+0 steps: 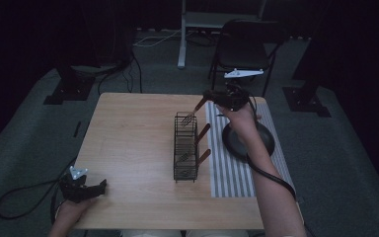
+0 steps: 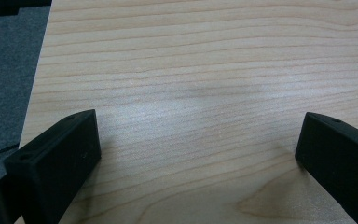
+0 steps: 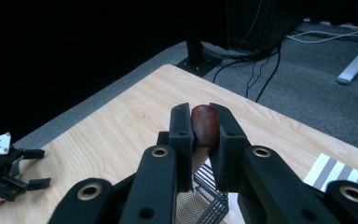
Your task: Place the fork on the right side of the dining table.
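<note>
A black wire rack (image 1: 186, 148) stands lengthwise at the table's middle. Two brown-handled utensils (image 1: 202, 133) lean out of its right side. My right gripper (image 1: 209, 96) hovers over the rack's far end, shut on the brown handle of a fork (image 1: 193, 111) whose tines point down at the rack's far end. In the right gripper view the jaws (image 3: 204, 119) pinch the rounded handle end (image 3: 204, 126), with the rack (image 3: 205, 198) below. My left gripper (image 1: 100, 187) rests at the table's near left corner. In the left gripper view, the left gripper (image 2: 200, 140) is open over bare wood.
A grey-and-white striped mat (image 1: 227, 168) lies right of the rack, with a dark round plate (image 1: 264, 140) on it under the right forearm. A folding chair (image 1: 242, 44) stands beyond the table. Cables trail on the floor at the left (image 1: 19, 195).
</note>
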### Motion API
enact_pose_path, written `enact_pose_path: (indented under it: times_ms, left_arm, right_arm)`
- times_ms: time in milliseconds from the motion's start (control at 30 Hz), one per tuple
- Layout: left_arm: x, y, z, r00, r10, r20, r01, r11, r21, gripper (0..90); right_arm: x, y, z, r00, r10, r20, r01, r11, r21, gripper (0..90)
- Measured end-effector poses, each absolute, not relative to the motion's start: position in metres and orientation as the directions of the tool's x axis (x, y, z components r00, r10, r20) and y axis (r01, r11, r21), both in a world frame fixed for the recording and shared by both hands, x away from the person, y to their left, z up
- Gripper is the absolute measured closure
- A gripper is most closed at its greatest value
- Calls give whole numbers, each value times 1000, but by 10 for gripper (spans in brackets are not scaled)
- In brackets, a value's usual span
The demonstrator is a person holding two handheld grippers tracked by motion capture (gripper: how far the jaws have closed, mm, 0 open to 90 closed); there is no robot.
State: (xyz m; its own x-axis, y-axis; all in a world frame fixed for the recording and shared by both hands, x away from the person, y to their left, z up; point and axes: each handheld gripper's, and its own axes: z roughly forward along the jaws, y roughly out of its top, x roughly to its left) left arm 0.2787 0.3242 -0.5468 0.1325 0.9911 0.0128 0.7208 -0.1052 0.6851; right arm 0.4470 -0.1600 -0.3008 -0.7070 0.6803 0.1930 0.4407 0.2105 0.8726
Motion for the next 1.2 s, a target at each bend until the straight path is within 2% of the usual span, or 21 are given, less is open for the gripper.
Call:
enact_pose_path:
  times_ms: [633, 1200]
  left_arm:
    - [279, 324, -547, 133, 991, 12, 721, -105, 685, 1]
    - [279, 324, -547, 132, 991, 13, 721, -105, 685, 2]
  right_arm:
    - [427, -196, -270, -684, 706, 185, 397, 147, 906, 806]
    - [417, -239, -279, -618, 761, 195, 419, 110, 901, 806]
